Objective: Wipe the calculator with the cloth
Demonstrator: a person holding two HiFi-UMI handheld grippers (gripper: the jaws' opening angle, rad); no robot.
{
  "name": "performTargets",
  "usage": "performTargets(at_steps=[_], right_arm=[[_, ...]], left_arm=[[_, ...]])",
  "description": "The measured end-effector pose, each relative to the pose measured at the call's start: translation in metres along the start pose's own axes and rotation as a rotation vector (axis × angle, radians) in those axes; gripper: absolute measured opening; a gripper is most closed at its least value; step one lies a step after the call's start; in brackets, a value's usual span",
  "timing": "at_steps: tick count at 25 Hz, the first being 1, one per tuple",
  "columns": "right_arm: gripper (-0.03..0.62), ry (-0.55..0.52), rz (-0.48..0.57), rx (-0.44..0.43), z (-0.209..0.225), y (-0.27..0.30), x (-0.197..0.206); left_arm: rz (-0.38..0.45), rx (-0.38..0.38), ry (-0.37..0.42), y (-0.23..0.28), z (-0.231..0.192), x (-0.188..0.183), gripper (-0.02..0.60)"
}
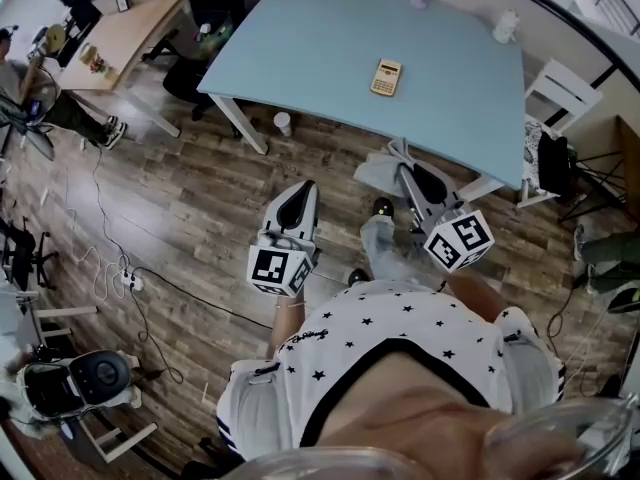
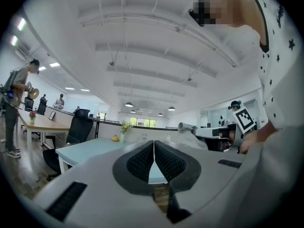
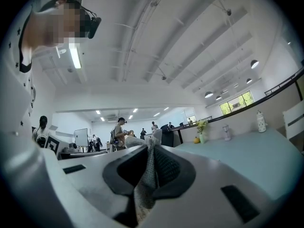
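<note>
Head view, looking steeply down: my own star-print shirt fills the bottom of the frame and cuts off both arms behind the marker cubes. The left gripper (image 1: 300,192) hangs over the wood floor, short of the table. In the left gripper view its ribbed pads meet along one seam, jaws pressed together with nothing between them. The right gripper (image 1: 403,164) is just beside the near edge of the light blue table (image 1: 320,48). In the right gripper view its jaws are clamped on the grey cloth (image 3: 148,172), a knit fold running up between the pads and bunching over the tips; the rest of the cloth drapes out to the side in the head view, shape hard to follow. The calculator (image 1: 386,77) lies flat on the table top, well apart from both grippers and clear of the cloth. It is cream-coloured, and its keys and any maker's name are too small to read. Neither gripper view lets me make it out; both see the table nearly edge-on. Small items along the far table edge are too small to identify. The cubes carry black-and-white square patterns, with no legible writing.
</note>
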State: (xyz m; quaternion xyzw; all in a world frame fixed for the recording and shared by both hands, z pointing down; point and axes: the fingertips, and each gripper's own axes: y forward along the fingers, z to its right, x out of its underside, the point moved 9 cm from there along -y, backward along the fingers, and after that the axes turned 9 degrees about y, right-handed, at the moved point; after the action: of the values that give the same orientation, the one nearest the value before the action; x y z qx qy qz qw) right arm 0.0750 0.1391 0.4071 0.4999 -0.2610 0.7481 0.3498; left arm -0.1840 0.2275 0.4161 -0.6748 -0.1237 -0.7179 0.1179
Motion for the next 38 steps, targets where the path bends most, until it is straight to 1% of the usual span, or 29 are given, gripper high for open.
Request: performTargets(at_steps=[4, 7, 11, 20, 27, 38], right_arm=[[0.031, 0.01, 0.013, -0.014, 0.015, 0.023, -0.004], [0.032, 0.017, 0.018, -0.024, 0.028, 0.04, -0.007], [0.032, 0.026, 0.019, -0.018, 0.048, 0.06, -0.009], [0.031, 0.052, -0.001, 0.03, 0.1, 0.096, -0.018], [0.032, 0.06, 0.014, 0.041, 0.135, 0.121, -0.027], [0.031, 0.071, 0.049, 0.063, 0.191, 0.14, -0.049]], left_arm=[[-0.015, -0.031, 0.016, 0.012, -0.017, -0.002, 0.031], [-0.021, -0.038, 0.026, 0.029, -0.028, -0.003, 0.031], [-0.026, -0.027, 0.024, 0.059, -0.042, -0.001, 0.031], [-0.054, 0.001, 0.005, 0.12, -0.064, 0.007, 0.031], [-0.069, 0.009, 0.021, 0.161, -0.08, 0.006, 0.031], [-0.077, 0.035, 0.045, 0.226, -0.083, 0.0, 0.031]])
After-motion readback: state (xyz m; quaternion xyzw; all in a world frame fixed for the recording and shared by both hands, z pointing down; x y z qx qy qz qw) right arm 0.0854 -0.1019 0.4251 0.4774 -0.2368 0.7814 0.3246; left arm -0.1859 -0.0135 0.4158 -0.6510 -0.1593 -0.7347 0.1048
